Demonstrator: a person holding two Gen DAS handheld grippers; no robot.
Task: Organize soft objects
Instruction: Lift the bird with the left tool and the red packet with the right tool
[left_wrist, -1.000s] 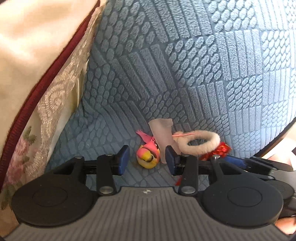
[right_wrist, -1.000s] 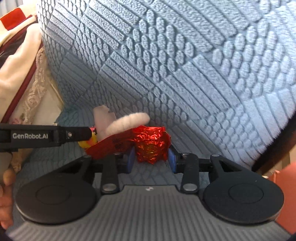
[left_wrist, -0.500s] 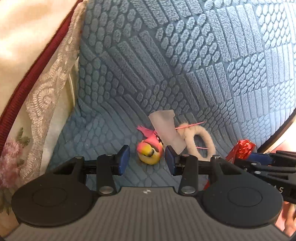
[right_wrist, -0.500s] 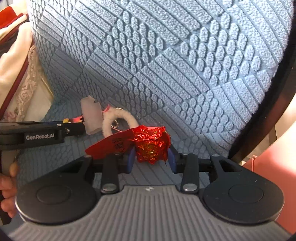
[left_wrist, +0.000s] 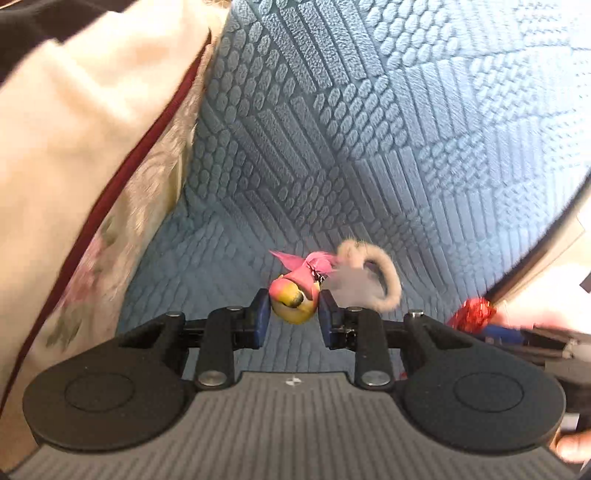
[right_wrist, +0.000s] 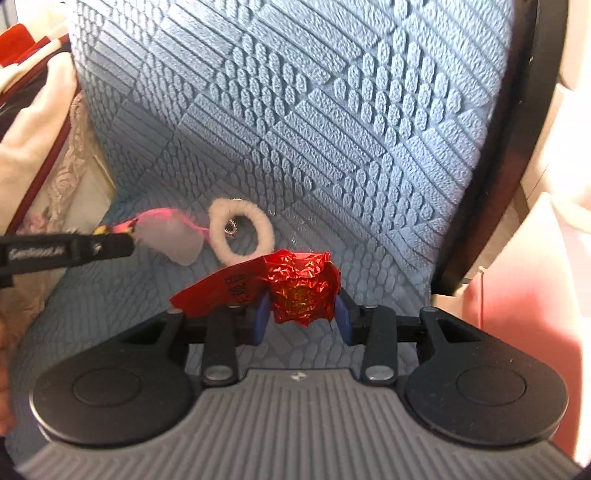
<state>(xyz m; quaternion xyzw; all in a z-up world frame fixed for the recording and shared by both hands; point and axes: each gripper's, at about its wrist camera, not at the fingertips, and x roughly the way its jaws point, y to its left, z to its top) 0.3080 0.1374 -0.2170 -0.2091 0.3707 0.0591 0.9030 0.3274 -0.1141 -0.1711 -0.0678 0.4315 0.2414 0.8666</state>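
Note:
A small pink and yellow bird toy (left_wrist: 293, 304) sits between the blue pads of my left gripper (left_wrist: 293, 314). The jaws are closing and both pads touch its sides. A fluffy cream ring (left_wrist: 388, 280) and a translucent pale piece (right_wrist: 166, 240) hang from the toy, blurred in the left wrist view. In the right wrist view the ring (right_wrist: 264, 229) lies over the blue seat beside the left gripper's finger (right_wrist: 110, 245). My right gripper (right_wrist: 301, 314) is shut on a crumpled red foil ball (right_wrist: 303, 291) with a red paper tag (right_wrist: 218, 291). The foil ball (left_wrist: 472, 319) also shows at the right of the left wrist view.
Blue textured upholstery (left_wrist: 332, 147) forms the seat and backrest. A cream cushion with dark red piping (left_wrist: 74, 147) and lace presses in from the left. The seat's black edge (right_wrist: 517, 147) runs down the right, with a pink-red surface (right_wrist: 517, 295) beyond. A hand (left_wrist: 572, 448) shows low right.
The left jaws have narrowed onto the bird toy, and the ring and pale piece now trail from it. The right gripper has drawn back to the right with the foil ball.

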